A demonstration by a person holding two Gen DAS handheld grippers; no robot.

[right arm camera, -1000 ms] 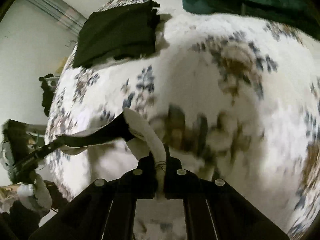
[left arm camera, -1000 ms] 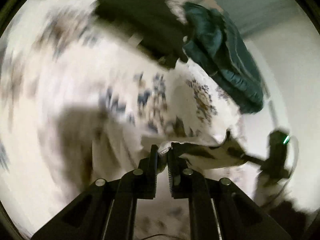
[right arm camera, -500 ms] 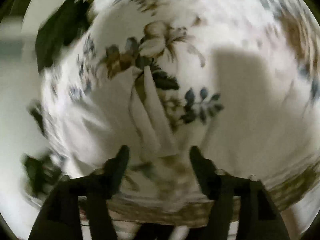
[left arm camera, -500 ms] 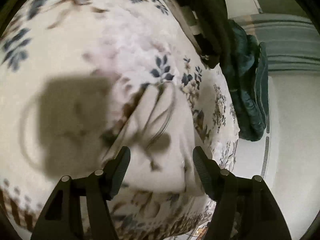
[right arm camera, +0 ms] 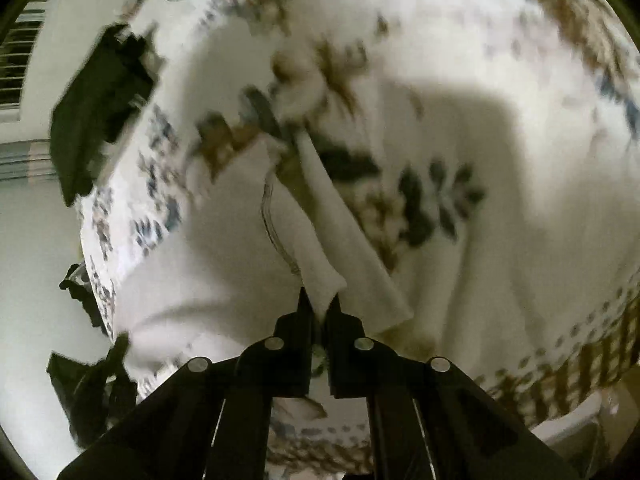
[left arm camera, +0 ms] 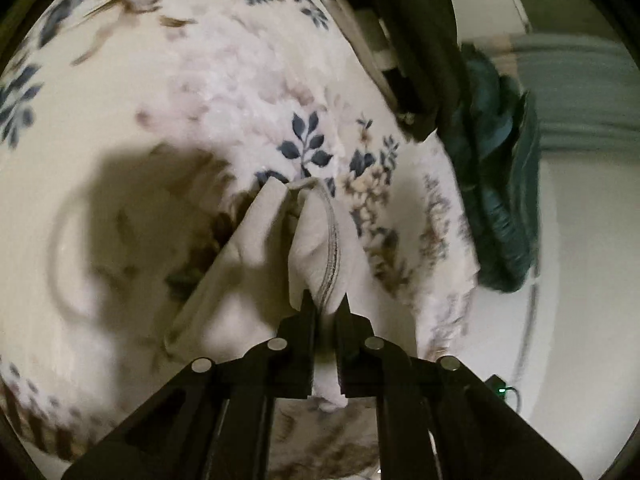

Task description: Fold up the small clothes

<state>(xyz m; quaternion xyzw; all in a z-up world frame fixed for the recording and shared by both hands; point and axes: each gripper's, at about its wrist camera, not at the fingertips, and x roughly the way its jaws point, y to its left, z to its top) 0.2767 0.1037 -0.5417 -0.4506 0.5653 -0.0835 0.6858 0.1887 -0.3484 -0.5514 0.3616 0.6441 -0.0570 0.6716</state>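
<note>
A small white garment lies on the floral bedspread, its near edge raised. My left gripper is shut on that near edge, with white cloth pinched between the jaws. In the right wrist view the same garment runs away from me over the bedspread. My right gripper is shut on its near corner, and a fold of cloth rises from the jaws. The grey seam line of the garment shows beside the left fingers.
A folded black garment lies at the far edge of the bed, seen also in the right wrist view. A dark teal bundle sits beside it. The bed edge drops off near my right gripper.
Half a second ago both grippers were open above the laid-out garment. Both have now closed on its near edge and pinch the cloth.
</note>
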